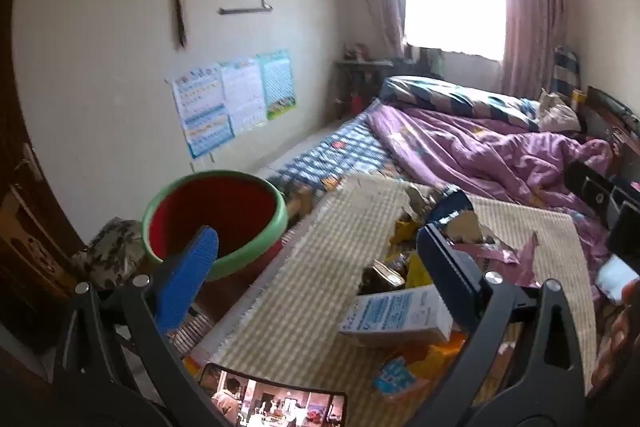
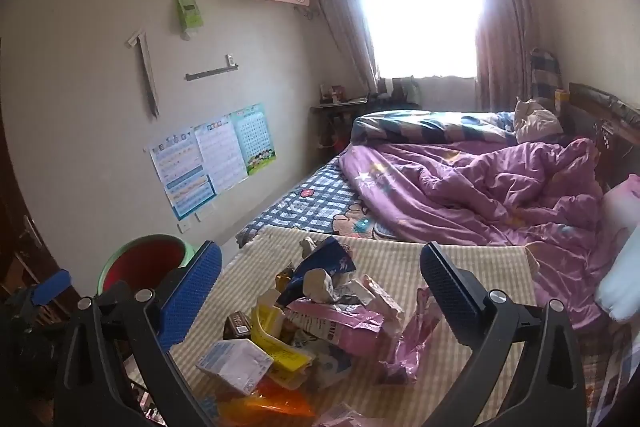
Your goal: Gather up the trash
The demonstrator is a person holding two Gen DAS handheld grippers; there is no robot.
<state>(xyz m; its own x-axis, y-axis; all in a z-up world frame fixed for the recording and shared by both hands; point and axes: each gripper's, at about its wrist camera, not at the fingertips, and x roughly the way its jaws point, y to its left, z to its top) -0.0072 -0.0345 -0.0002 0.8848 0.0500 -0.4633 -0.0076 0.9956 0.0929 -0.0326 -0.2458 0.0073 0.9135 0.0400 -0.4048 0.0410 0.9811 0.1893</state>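
Note:
A heap of trash lies on a checked mat [image 2: 400,259] on the bed's near end: a white and blue carton [image 2: 234,361], yellow packets [image 2: 276,341], a pink plastic wrapper [image 2: 352,327] and a dark blue torn bag [image 2: 328,265]. The carton also shows in the left wrist view [image 1: 394,313]. A red bin with a green rim [image 1: 216,219] stands left of the bed, also in the right wrist view [image 2: 144,259]. My left gripper [image 1: 316,259] is open and empty, between bin and heap. My right gripper [image 2: 320,279] is open and empty above the heap.
A purple quilt [image 2: 480,187] and striped bedding cover the far bed. A phone with a lit screen [image 1: 276,403] lies at the mat's near edge. A wooden door [image 1: 24,187] is at the left. Posters [image 2: 212,159] hang on the wall.

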